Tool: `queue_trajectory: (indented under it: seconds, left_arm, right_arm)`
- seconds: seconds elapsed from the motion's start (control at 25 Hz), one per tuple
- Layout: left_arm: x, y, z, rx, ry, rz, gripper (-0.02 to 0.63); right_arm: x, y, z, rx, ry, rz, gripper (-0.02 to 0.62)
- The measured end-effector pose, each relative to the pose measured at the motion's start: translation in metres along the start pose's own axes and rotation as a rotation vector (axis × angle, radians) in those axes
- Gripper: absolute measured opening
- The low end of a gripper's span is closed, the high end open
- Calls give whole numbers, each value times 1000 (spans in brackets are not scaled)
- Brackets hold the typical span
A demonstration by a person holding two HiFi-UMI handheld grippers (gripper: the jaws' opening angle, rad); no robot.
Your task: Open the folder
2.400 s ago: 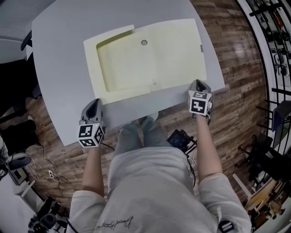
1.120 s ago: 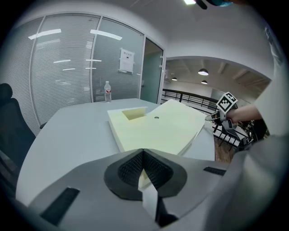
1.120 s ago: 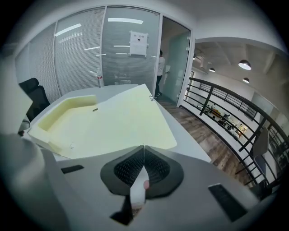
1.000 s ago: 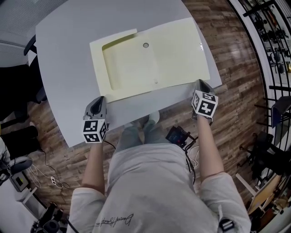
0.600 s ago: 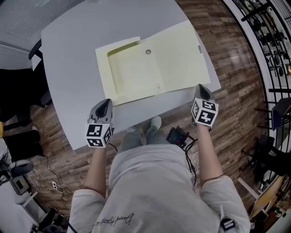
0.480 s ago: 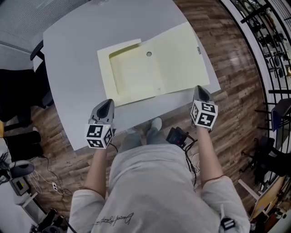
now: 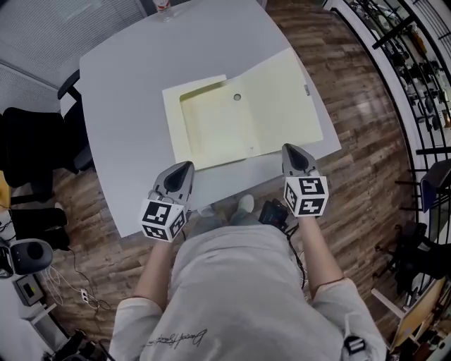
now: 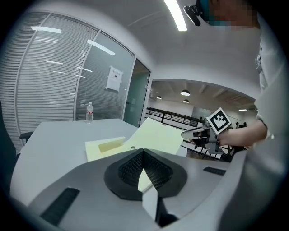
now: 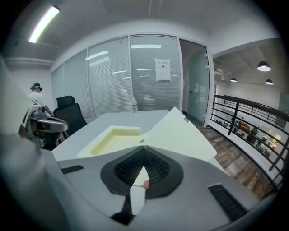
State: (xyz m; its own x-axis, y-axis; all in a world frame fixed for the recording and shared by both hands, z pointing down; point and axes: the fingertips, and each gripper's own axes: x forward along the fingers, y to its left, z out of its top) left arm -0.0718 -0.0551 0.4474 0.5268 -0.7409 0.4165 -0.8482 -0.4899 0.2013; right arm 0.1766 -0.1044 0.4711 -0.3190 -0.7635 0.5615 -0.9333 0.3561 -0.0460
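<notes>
The pale yellow folder (image 7: 239,116) lies open on the grey table (image 7: 127,106). Its box half is on the left and its cover (image 7: 285,99) is spread to the right, reaching the table's right edge. My left gripper (image 7: 182,169) hovers shut and empty over the near table edge, short of the folder's near left corner. My right gripper (image 7: 292,151) is shut and empty too, just short of the cover's near edge. The left gripper view looks over the left gripper (image 8: 143,153) at the folder (image 8: 153,135). Beyond the right gripper (image 9: 143,149), the right gripper view shows the folder (image 9: 180,131).
A water bottle (image 7: 163,5) stands at the table's far edge. Black office chairs (image 7: 35,148) sit left of the table. A black railing (image 7: 394,42) runs along the right over wooden floor. Cables and black gear (image 7: 271,211) lie on the floor near my feet.
Both grippers have risen from the table's near edge and drawn in. The right one has moved left, away from the cover's near corner. The folder stays open.
</notes>
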Motion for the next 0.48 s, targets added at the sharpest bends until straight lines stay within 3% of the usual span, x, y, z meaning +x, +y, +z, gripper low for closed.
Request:
queue_trajectory:
  seconds: [0.24,0.48]
  left_arm:
    - [-12,-9,24,28,-45,-18,9]
    - [-13,-9,27,30,-64,-12,9]
  right_arm:
    - [-9,56,26,-12,-41,150,23]
    - [-9,79,26,-15,-39,210,23]
